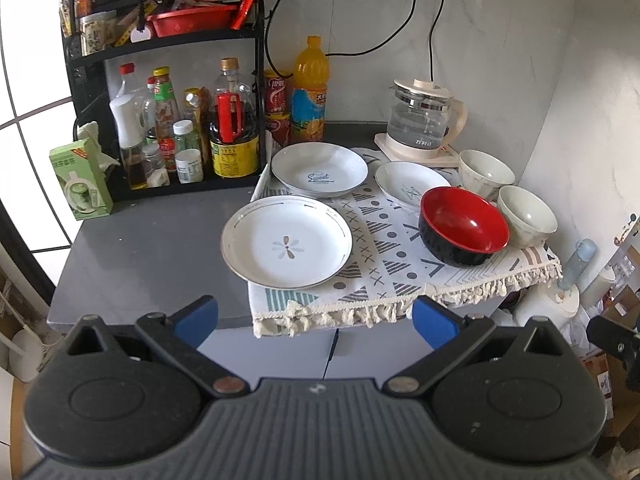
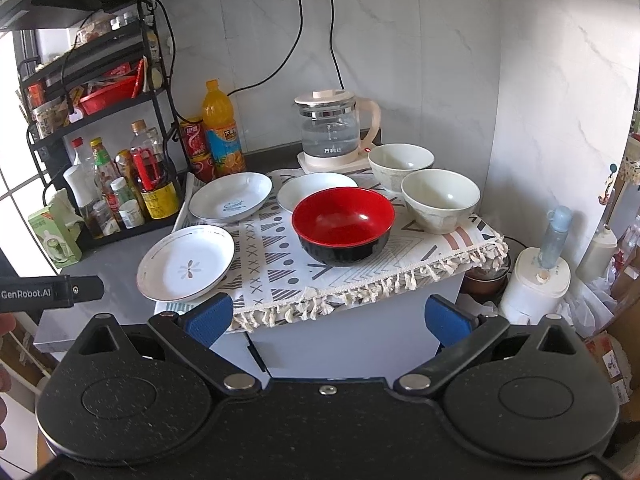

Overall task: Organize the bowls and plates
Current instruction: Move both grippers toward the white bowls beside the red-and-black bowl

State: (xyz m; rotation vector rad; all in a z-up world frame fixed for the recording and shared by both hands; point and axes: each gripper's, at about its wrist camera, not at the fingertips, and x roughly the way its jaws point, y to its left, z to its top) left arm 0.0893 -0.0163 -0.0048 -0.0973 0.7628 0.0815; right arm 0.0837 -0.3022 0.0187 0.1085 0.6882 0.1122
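Three white plates lie on a patterned cloth: a flower plate at the front left, a "Sweet" plate behind it, and a third plate partly behind a red and black bowl. Two cream bowls stand at the right. My left gripper is open, off the counter's front edge. My right gripper is open too, in front of the cloth's fringe. Both are empty.
A black rack with sauce bottles fills the back left. An orange juice bottle, red cans and a glass kettle line the wall. A green box sits at the left. Grey counter lies left of the cloth.
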